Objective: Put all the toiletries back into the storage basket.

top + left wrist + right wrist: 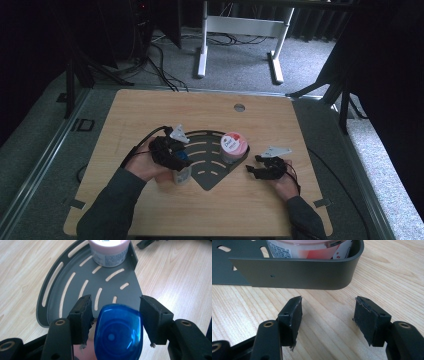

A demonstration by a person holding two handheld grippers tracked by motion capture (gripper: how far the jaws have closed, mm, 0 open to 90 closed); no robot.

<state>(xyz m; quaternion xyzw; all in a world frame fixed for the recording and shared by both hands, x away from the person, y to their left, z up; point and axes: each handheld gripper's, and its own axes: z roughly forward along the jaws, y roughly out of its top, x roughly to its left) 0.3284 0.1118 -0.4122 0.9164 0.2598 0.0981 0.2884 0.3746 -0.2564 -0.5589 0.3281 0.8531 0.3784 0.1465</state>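
Left gripper (116, 320): jaws set to a middling width around the blue cap (117, 332) of a small bottle (182, 174). The left pad looks to be touching the cap; a thin gap remains at the right pad, so a firm grip cannot be confirmed. The bottle stands upright on the table (150, 115), just beside the left edge of the dark slotted tray (75, 280). The tray lies directly ahead of this gripper, which is the nearer one to the bottle. Right gripper (327, 315): jaws wide and empty, facing the tray's curved wall (294, 273) a short way off. Beyond that wall the pink-lidded tub (233, 146) stands inside the tray; the high view gives its lid, the right gripper view its side label
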